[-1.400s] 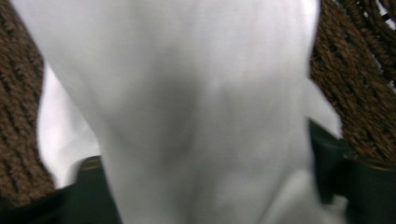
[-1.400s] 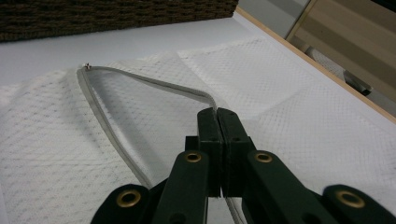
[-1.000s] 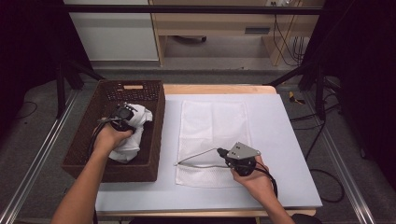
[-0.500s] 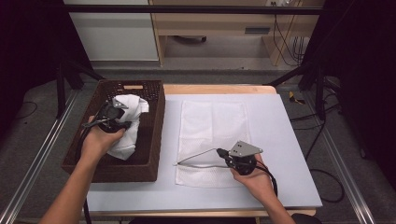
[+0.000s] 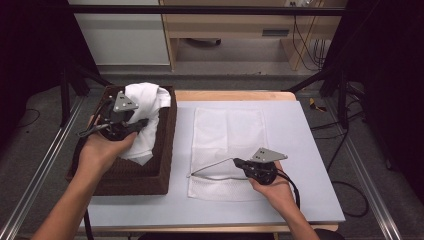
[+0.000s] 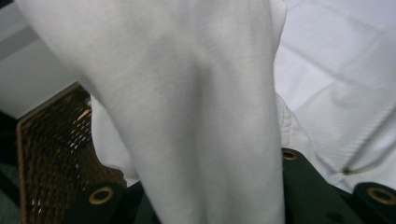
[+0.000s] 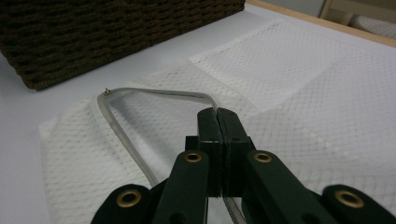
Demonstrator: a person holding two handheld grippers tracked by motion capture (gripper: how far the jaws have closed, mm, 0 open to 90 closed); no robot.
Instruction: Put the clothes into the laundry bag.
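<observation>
Two hand-held grippers are at work over the tabletop (image 5: 300,130). The left hand-held gripper (image 5: 131,124) has its jaws clamped on a bunched white garment (image 5: 145,107), holding it up above the dark woven basket (image 5: 167,150) at the left side of the tabletop; the cloth hangs from the jaws in loose folds with its lower end down inside the basket, and in the left gripper view the cloth (image 6: 196,107) drapes right over the black jaws. The right hand-held gripper (image 7: 218,116) has its jaws pressed together on the pale zipper edge (image 7: 154,93) of a white mesh laundry bag (image 5: 227,135), which lies flat on the tabletop just right of the basket; the zipper edge stands up off the mesh in a bent loop.
</observation>
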